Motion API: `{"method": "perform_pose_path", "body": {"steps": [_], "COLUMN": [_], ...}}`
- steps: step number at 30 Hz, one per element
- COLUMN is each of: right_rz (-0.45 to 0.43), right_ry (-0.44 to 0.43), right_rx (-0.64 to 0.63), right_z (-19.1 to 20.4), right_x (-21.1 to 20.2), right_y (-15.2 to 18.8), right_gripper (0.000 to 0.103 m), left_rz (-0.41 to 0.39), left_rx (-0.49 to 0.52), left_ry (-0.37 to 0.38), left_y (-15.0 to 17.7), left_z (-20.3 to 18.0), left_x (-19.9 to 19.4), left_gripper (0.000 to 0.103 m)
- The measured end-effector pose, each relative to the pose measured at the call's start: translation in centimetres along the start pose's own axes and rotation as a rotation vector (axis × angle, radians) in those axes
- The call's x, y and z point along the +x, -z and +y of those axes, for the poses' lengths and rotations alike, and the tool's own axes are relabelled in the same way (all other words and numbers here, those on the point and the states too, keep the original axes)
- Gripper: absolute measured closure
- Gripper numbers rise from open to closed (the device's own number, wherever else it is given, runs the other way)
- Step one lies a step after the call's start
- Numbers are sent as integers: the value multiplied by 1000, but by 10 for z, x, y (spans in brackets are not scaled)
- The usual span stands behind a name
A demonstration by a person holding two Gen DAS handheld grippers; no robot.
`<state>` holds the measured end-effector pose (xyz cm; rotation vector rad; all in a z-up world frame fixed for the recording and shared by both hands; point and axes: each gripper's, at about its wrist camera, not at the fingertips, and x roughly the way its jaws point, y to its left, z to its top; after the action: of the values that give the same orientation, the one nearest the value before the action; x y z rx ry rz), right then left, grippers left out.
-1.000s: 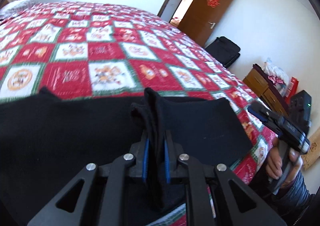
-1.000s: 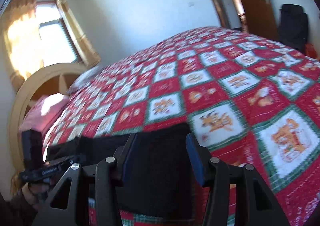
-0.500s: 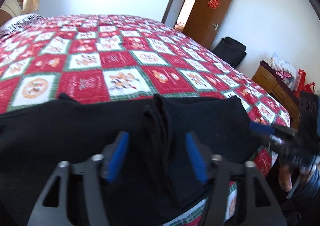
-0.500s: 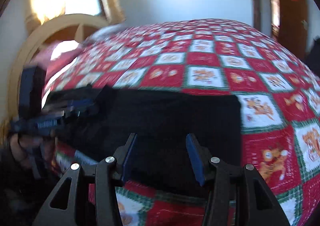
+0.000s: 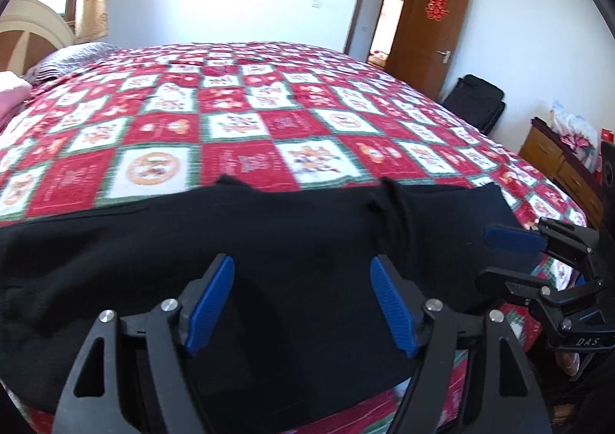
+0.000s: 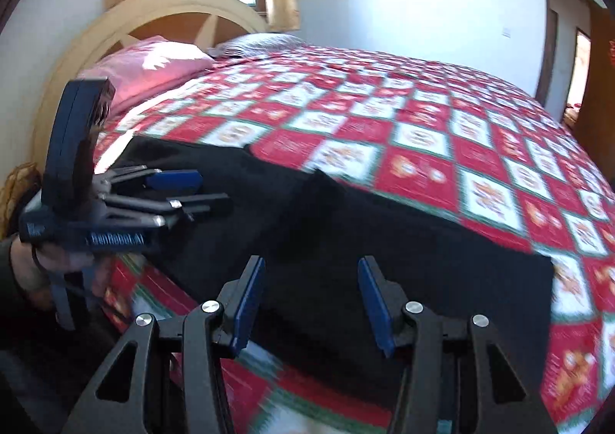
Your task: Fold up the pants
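The black pants [image 5: 230, 261] lie flat along the near edge of the bed, with a raised crease [image 5: 396, 211] toward the right; they also show in the right wrist view [image 6: 384, 261]. My left gripper [image 5: 301, 299] is open and empty, just above the pants. My right gripper [image 6: 309, 299] is open and empty over the pants' near edge. The right gripper also shows at the right of the left wrist view [image 5: 515, 253], and the left gripper at the left of the right wrist view [image 6: 180, 192].
The bed carries a red, white and green checked quilt [image 5: 269, 118]. A pink pillow [image 6: 153, 65] and wooden headboard [image 6: 115, 22] are at its head. A wooden dresser [image 5: 557, 161], a black bag [image 5: 476, 99] and an open door [image 5: 430, 30] stand beyond the bed.
My left gripper has opened and let go of the pinched fold of the pants, which has dropped flat. Both grippers have drawn back and swung their views across the bed.
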<state>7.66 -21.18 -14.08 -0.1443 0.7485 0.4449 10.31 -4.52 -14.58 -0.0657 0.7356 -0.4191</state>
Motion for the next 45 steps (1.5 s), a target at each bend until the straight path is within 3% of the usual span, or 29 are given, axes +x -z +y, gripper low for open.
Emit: {"method": "perform_pose_path", "body": {"steps": [5, 8, 13, 17, 20, 24, 26, 29, 31, 35, 39, 45], "right_rz": [8, 92, 75, 32, -22, -2, 45, 45, 36, -24, -46, -42], "right_ry": [-39, -40, -6, -41, -3, 46, -5, 10, 15, -33, -20, -19], "right_rx": [10, 15, -34, 24, 77, 174, 226, 143, 115, 187, 160, 153], "right_z": [18, 23, 29, 17, 4, -19, -28, -18, -14, -20, -15, -6], "right_x": [28, 53, 54, 43, 37, 50, 65, 70, 66, 50, 42, 37], "right_y": [-13, -9, -5, -10, -20, -31, -31, -35, -35, -35, -38, -33], "right_gripper": [51, 50, 50, 50, 50, 50, 49, 43, 43, 44, 44, 44], "left_rz": [-11, -5, -18, -17, -13, -3, 3, -2, -15, -38, -38, -10], "left_rx": [-25, -61, -62, -64, -74, -74, -71, -49, -47, -77, -134, -276], "left_ry": [-75, -91, -106, -115, -122, -126, -125, -155, -192, -293, -369, -283], "left_y": [7, 7, 5, 5, 5, 6, 6, 2, -2, -4, 13, 43], "left_z": [23, 36, 41, 45, 48, 51, 52, 59, 72, 115, 160, 205], "left_x": [-11, -10, -13, -16, -16, -15, -16, -22, -33, -60, -80, -74], "left_gripper": [27, 27, 27, 27, 27, 27, 27, 27, 27, 27, 27, 32]}}
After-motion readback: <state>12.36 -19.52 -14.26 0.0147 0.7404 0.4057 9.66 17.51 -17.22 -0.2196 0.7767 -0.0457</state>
